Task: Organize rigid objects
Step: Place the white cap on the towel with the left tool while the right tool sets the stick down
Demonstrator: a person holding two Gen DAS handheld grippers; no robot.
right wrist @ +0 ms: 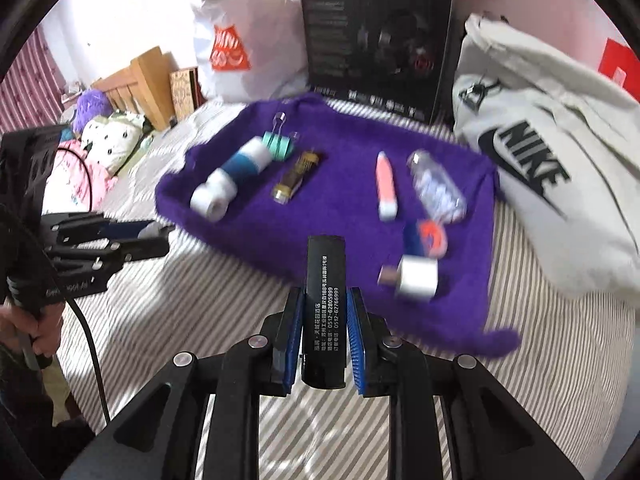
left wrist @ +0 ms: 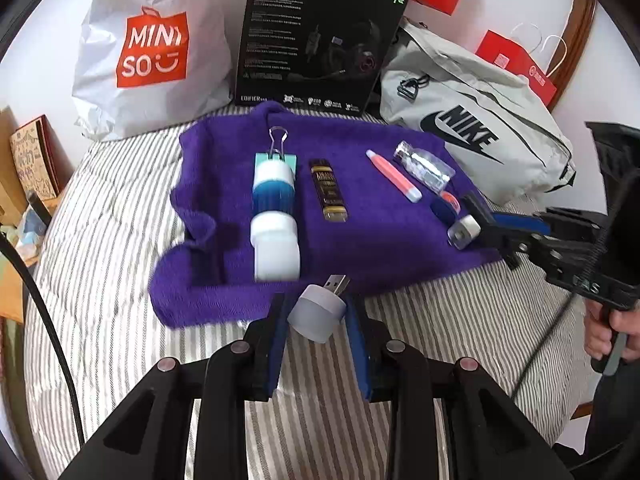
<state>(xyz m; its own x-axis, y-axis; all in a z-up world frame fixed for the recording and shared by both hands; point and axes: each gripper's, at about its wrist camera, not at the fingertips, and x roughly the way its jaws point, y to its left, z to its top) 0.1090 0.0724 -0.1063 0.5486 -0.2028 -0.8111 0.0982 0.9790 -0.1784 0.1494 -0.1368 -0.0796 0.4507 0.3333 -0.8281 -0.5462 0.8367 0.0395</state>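
Left wrist view: my left gripper (left wrist: 316,316) squeezes a small USB light (left wrist: 318,312). My right gripper (right wrist: 322,320) squeezes a black lighter (right wrist: 323,312). I should set both gently on the purple towel (left wrist: 360,248), in the row.

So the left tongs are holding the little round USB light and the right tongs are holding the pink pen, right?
Not quite. The right tongs hold a black lighter, as the right wrist view shows; the pink pen lies on the purple towel. The left tongs do hold the USB light.

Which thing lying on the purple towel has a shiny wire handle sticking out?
The mint-green binder clip at the towel's far left corner, beside the blue-and-white bottle. Its silver wire loops stick up; the bottle, gold lighter and pink tube have none.
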